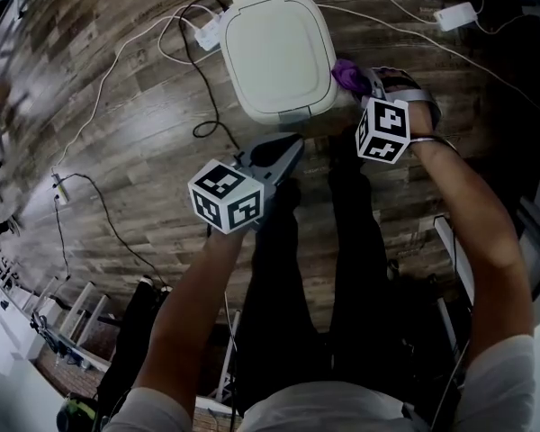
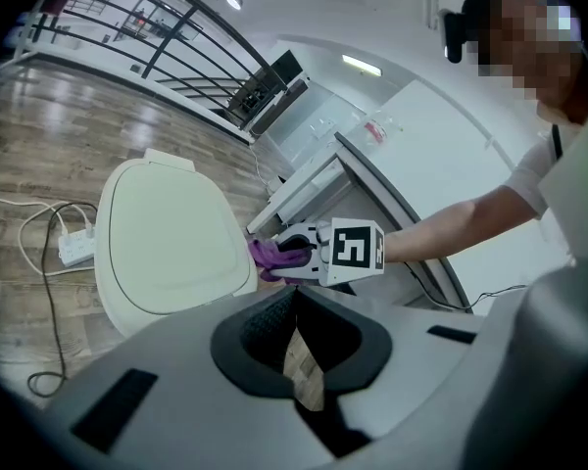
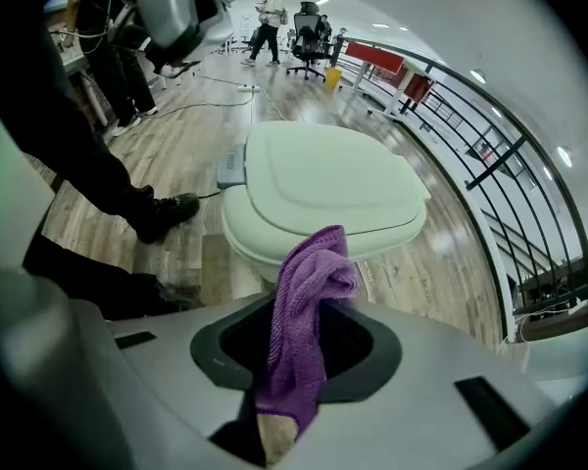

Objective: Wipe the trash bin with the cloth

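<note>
Item, trash bin (image 1: pixel 277 48): white, lid shut, standing on the wooden floor (image 1: pixel 117 115) just ahead of my feet.
Item, cloth (image 3: pixel 304 331): purple, bunched, and I am holding it at the bin's right side by the lid edge. Whether it is pressing on the plastic I cannot tell.
Right claw (image 1: pixel 355 81): pointing steeply down, jaws clamping a fold of the cloth, with a loose tuft sticking out past the tips.
Left claw (image 2: pixel 294 297): jaws together on nothing, hanging short of the bin's near edge and not touching it.
Risk, cloth slipping: I am pinching only one fold, so dragging hard against the bin could be pulling it out of the jaws.
Risk, bin shifting: nothing is bracing it, so a sideways wipe may be pushing it across the smooth floor or tipping it.
Risk, scraping: the tuft is small, so the claw's hard tips could be meeting the plastic instead of the fabric.
Risk, cables: a white power strip (image 1: pixel 207 31) and a black cable (image 1: pixel 202 88) are lying beside the bin, and a sliding bin could be snagging them.
Risk, lid: pressing down near the front edge might be popping it open.
</note>
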Demonstrator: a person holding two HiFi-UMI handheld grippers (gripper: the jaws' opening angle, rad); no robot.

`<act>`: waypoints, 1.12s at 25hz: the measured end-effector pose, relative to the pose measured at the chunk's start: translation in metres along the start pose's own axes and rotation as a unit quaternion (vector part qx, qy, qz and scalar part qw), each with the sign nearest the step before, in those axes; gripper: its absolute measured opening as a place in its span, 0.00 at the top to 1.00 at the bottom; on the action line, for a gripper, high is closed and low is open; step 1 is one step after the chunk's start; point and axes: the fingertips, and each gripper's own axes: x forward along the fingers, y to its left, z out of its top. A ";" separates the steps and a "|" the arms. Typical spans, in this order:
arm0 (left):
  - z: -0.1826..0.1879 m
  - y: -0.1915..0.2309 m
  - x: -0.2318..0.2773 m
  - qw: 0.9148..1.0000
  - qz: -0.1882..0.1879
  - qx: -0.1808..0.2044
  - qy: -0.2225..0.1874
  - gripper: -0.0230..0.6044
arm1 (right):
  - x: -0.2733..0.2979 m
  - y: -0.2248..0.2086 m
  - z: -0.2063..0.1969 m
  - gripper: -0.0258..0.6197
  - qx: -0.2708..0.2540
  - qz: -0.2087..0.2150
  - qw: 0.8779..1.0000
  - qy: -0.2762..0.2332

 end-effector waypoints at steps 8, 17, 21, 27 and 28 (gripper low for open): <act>-0.009 -0.008 -0.002 1.000 -0.011 0.011 0.019 0.96 | -0.017 0.063 -0.001 0.79 0.061 0.023 0.998 -0.017; -0.016 -0.009 -0.021 0.999 -0.017 0.020 0.038 0.96 | -0.036 0.077 0.002 0.79 0.161 0.001 0.987 -0.024; -0.013 -0.004 -0.034 0.999 -0.016 0.026 0.036 0.96 | -0.036 0.053 -0.009 0.79 0.235 -0.037 0.971 -0.006; -0.013 0.005 -0.053 0.999 -0.009 0.021 0.029 0.96 | -0.018 0.049 -0.004 0.79 0.340 -0.040 0.939 0.012; -0.014 0.007 -0.056 0.999 -0.008 0.019 0.028 0.96 | -0.015 0.052 0.001 0.79 0.344 -0.036 0.938 0.012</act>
